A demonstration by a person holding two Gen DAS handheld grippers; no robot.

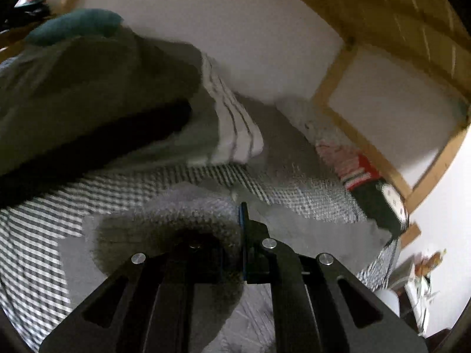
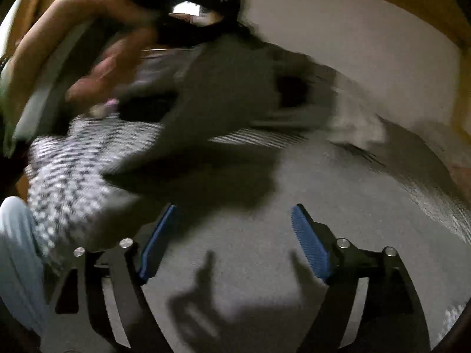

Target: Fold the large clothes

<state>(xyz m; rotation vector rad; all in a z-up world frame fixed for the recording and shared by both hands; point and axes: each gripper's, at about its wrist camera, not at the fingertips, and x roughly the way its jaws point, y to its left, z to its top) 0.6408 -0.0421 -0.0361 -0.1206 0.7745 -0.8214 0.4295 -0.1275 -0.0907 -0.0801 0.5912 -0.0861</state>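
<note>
A large grey garment (image 1: pixel 309 229) lies on a checked bedcover (image 1: pixel 38 235). My left gripper (image 1: pixel 240 214) is shut on a bunched fold of this grey garment (image 1: pixel 164 223), held just above the bed. In the right wrist view the same grey garment (image 2: pixel 338 200) spreads flat under my right gripper (image 2: pixel 234 226), which is open and empty, with its blue pads (image 2: pixel 309 241) wide apart. A dark olive garment (image 2: pixel 223 100) hangs lifted ahead, blurred by motion. A person's hand (image 2: pixel 97 58) is at the upper left.
A stack of folded clothes (image 1: pixel 97 97) with a striped white piece (image 1: pixel 235 129) sits on the bed at left. A red and black item (image 1: pixel 371 185) lies by the wooden frame (image 1: pixel 362 141). The white wall (image 1: pixel 229 29) is behind.
</note>
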